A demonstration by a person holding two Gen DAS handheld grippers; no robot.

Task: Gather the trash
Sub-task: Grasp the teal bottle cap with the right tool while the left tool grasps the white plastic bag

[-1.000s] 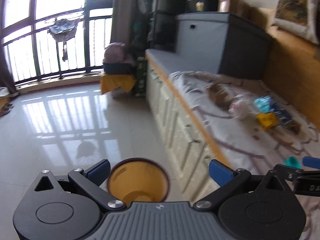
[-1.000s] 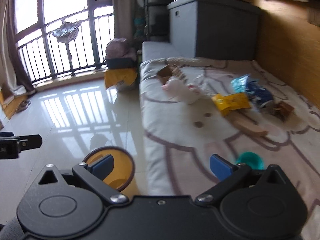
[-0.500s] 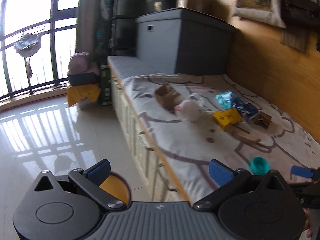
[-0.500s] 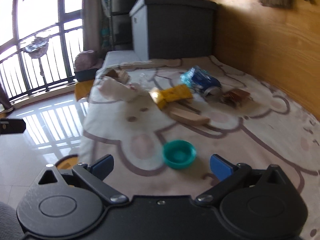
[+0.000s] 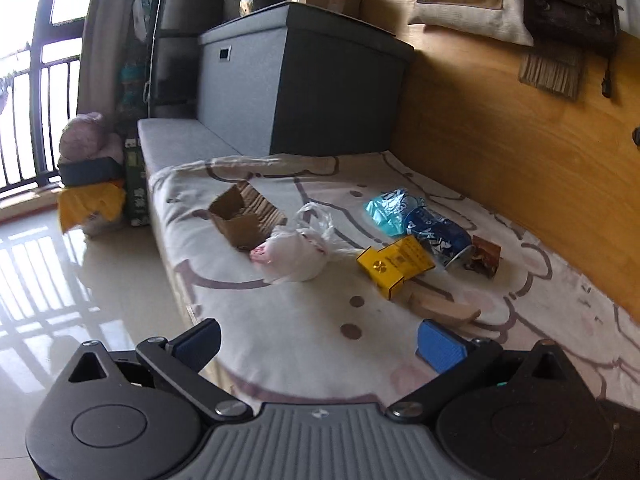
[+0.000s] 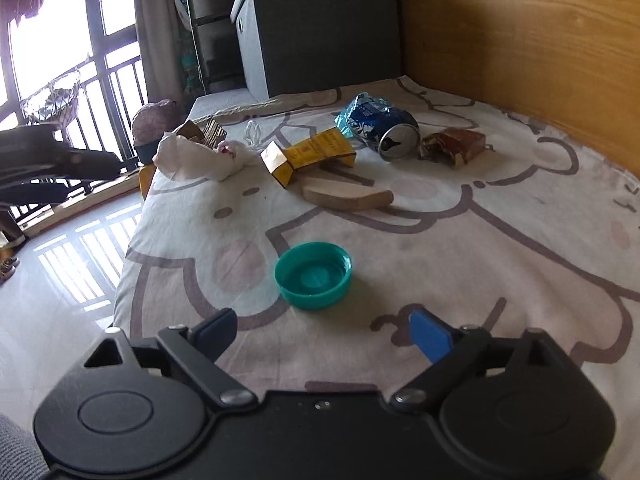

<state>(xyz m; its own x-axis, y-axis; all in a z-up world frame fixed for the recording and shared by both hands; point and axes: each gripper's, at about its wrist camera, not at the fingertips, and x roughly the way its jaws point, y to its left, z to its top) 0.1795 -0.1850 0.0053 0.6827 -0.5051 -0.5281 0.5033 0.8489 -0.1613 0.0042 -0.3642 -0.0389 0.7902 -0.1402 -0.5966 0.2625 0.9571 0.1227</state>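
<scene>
Apparently nothing is collected yet: both the left gripper (image 5: 318,340) and the right gripper (image 6: 323,330) hang empty with fingers spread wide. All the trash lies on the patterned bed sheet (image 6: 500,232): a teal cap (image 6: 313,274) nearest the right gripper, and toward the far edge a yellow box (image 6: 310,155), crushed blue can (image 6: 384,128), brown wrapper (image 6: 454,145) and white plastic bag (image 6: 200,158).

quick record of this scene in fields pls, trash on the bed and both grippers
surface: patterned bed sheet
nearest trash: teal cap, open side up
other trash: yellow box, crushed blue can, brown wrapper, white plastic bag, cardboard box, wooden piece
left gripper: open, empty
right gripper: open, empty, just short of the cap
</scene>
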